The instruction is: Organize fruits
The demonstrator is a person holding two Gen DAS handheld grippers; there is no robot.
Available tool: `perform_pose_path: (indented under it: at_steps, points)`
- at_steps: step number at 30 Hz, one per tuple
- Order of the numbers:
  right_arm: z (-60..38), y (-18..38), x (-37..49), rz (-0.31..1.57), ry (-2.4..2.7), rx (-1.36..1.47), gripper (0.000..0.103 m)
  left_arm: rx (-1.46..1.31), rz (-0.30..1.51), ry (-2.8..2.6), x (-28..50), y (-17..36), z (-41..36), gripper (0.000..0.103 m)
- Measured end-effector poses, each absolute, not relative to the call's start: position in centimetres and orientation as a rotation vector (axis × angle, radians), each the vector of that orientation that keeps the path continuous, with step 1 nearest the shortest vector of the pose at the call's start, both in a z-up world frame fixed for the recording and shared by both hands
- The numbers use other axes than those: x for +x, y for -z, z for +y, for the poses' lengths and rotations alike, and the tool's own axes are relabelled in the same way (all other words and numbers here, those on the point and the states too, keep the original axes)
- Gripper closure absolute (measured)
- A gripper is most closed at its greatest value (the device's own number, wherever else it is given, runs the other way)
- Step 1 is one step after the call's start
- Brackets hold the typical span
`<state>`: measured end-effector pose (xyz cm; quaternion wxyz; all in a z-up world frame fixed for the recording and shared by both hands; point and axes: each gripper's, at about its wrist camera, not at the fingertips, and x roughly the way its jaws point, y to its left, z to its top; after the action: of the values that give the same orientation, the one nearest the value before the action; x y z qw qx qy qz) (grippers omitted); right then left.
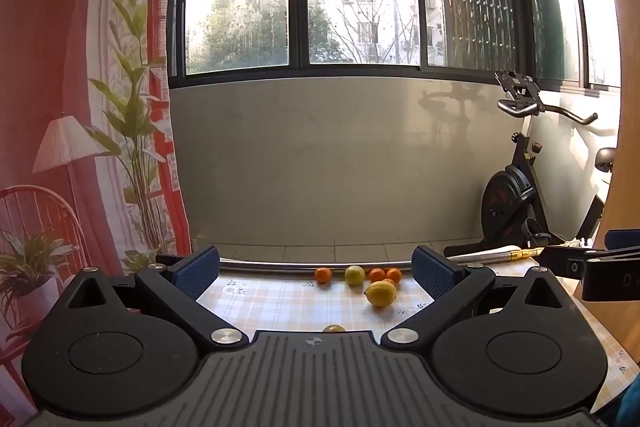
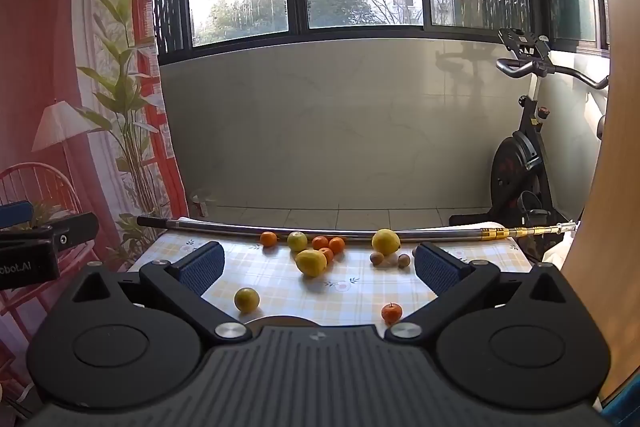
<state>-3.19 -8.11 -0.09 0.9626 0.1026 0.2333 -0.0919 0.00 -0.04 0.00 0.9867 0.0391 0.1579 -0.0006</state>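
Both pairs of jaws stand wide and empty, well short of the fruit. The lime (image 2: 247,299) and small orange (image 2: 391,312) lie nearest on the table (image 2: 280,279), just ahead of the right gripper (image 2: 318,263); the left gripper (image 1: 316,269) faces the far cluster.

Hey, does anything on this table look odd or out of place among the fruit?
Yes. A long metal pole with a gold-coloured end lies across the far edge of the checked tablecloth, right behind the scattered fruit. It is no fruit, and several oranges sit close against it. Nothing looks spilled or damaged.
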Motion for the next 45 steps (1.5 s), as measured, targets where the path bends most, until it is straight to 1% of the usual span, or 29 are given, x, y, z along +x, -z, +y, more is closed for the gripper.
perform_pose_path:
  at_steps: [5, 35, 45]
  points:
    - [-8.2, 0.3, -3.3, 0.465, 0.191, 0.203, 0.0, 0.106, 0.27, -0.007, -0.9, 0.1, -0.9, 0.0]
    - [-8.2, -1.1, -3.7, 0.444, 0.196, 0.209, 0.0, 0.094, 0.25, 0.012, -1.2, 0.1, -0.1, 0.0]
    - [-8.3, -0.7, -4.1, 0.437, 0.198, 0.21, 0.0, 0.095, 0.246, 0.02, -1.3, -0.2, 0.0, 0.0]
